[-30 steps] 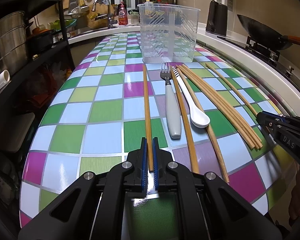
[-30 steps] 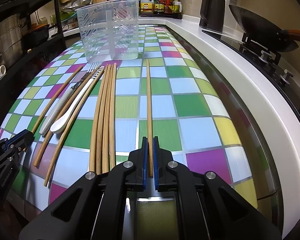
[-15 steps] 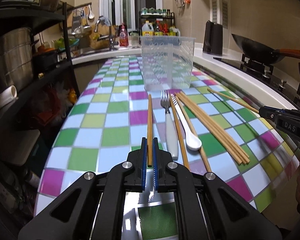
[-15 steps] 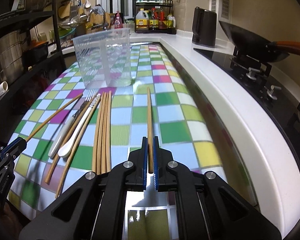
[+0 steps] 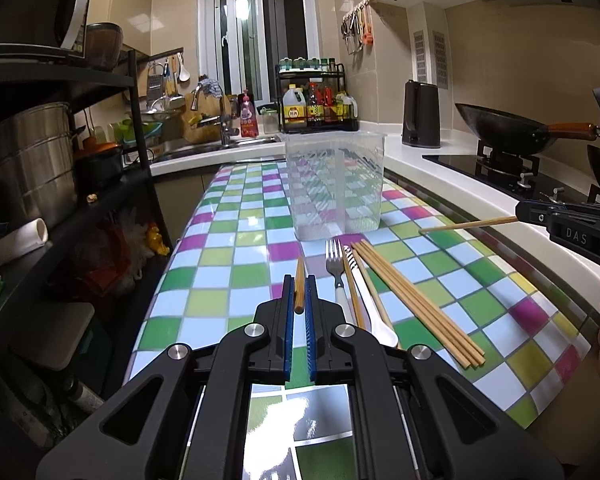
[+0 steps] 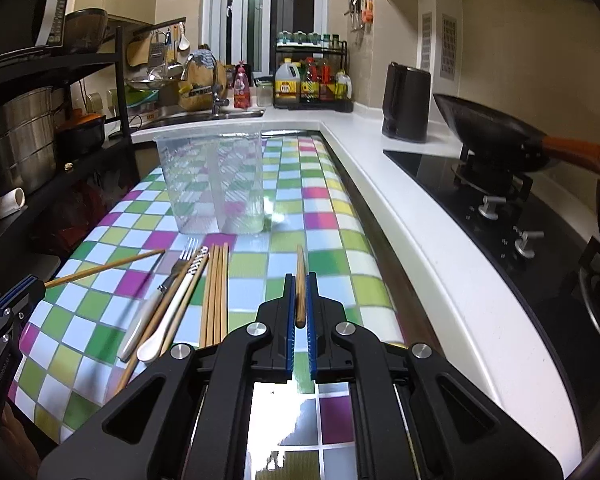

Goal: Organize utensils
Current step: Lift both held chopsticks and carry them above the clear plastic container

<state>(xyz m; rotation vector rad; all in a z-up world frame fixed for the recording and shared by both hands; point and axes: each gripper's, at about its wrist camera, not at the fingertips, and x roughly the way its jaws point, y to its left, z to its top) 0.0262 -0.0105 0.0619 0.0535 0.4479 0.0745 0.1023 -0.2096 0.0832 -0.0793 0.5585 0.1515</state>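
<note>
The left gripper (image 5: 299,294) was clamped on one chopstick (image 5: 299,286), jaws pressed against its near end, the stick held clear of the checkered table (image 5: 236,264) and pointing toward the bin (image 5: 333,184). The right gripper (image 6: 299,300) gripped a second chopstick (image 6: 300,280) the same way, jaws closed on its near end, its tip aimed just right of the bin (image 6: 214,184).

The clear plastic bin stood upright on the table, a divider splitting it into two compartments. Just in front of the bin lay the remaining utensils, side by side and running away from it: a fork (image 5: 333,264) with a pale handle, nearest the left gripper's stick; a lone chopstick (image 5: 351,292) beside it; a white spoon (image 5: 373,312) with a striped handle end; another chopstick (image 5: 373,292) partly under the spoon; then a bundle of chopsticks (image 5: 415,300) lying close together, angled off to the right of the bin. All of these rested flat on the table.

Well right of the bin, a wok (image 6: 495,132) sat on the stove (image 6: 499,200), and a dark kettle (image 6: 405,102) stood on the white counter behind the bin. A sink (image 5: 216,144) lay beyond the bin to its left.
</note>
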